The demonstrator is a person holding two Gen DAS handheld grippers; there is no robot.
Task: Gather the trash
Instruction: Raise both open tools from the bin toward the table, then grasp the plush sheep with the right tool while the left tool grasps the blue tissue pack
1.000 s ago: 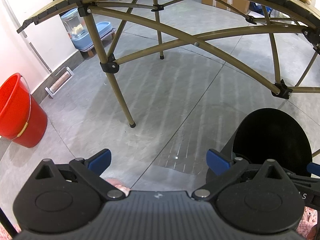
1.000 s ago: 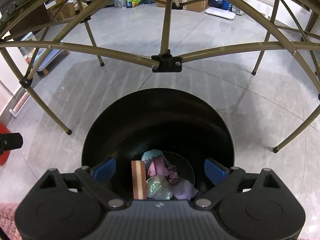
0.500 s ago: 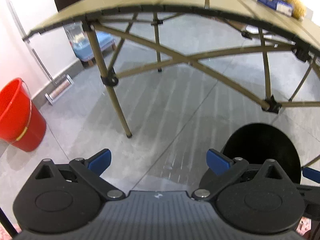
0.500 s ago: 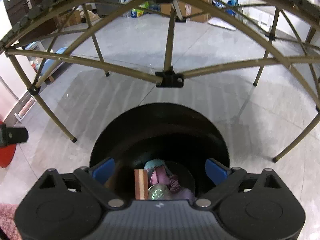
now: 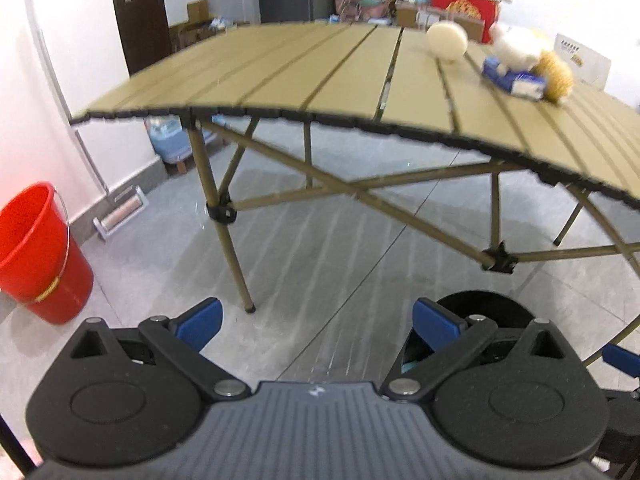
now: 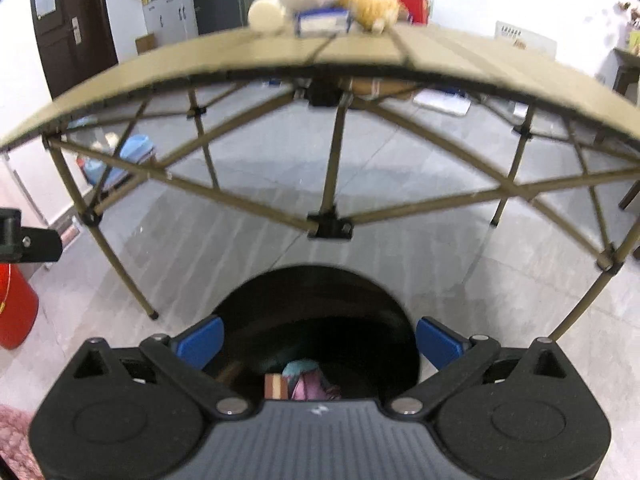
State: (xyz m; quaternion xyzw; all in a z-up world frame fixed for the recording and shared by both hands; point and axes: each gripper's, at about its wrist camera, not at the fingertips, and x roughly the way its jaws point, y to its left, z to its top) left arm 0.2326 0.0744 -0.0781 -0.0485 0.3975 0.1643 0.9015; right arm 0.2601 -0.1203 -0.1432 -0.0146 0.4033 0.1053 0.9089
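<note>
The black trash bin [image 6: 320, 292] stands on the floor under my right gripper [image 6: 320, 338], which is open with nothing between its blue pads. Inside the bin lie several pieces of trash [image 6: 304, 376], among them a striped block and purple and teal wrappers. My left gripper [image 5: 318, 320] is open and empty over bare floor, with the bin [image 5: 488, 308] to its right. On the tan folding table [image 5: 320, 80] lie a cream ball [image 5: 447, 42], a blue and white box [image 5: 514, 80], a white fluffy thing [image 5: 516, 46] and a yellow fluffy thing [image 5: 554, 76].
A red bucket [image 5: 40, 256] stands by the left wall. The table's crossed legs [image 6: 330, 224] rise just behind the bin. Boxes, cabinets and a dark door line the far wall. A blue tub [image 5: 168, 140] sits under the table's far left corner.
Both grippers have risen and tipped up. The table top and the things on it have come into view, and the bin has dropped lower in both views.
</note>
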